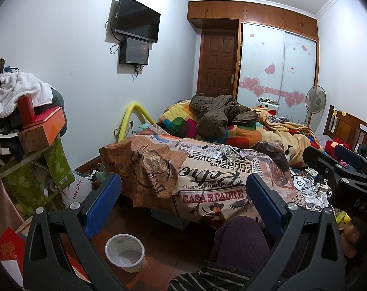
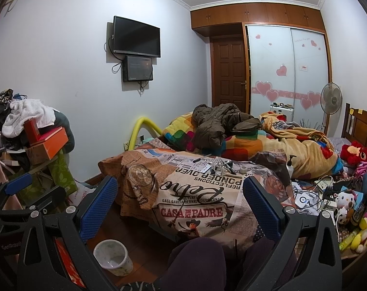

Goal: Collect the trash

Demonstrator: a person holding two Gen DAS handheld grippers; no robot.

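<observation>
- Both claws, left claw (image 1: 183, 203) and right claw (image 2: 179, 202), hang spread and empty above the bed (image 1: 207, 189).
- Risk: the wastebasket (image 1: 125, 252) sits low beside the knees; a careless reach could tip it.

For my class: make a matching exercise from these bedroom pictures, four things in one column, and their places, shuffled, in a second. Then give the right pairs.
Things:
1. wastebasket
2. television
3. brown jacket
4. standing fan

Places:
A. mounted on the wall
B. on the floor by the bed's foot
C. in front of the wardrobe's sliding doors
D. heaped on the bed's colourful quilt

Pairs: 1-B, 2-A, 3-D, 4-C
</observation>
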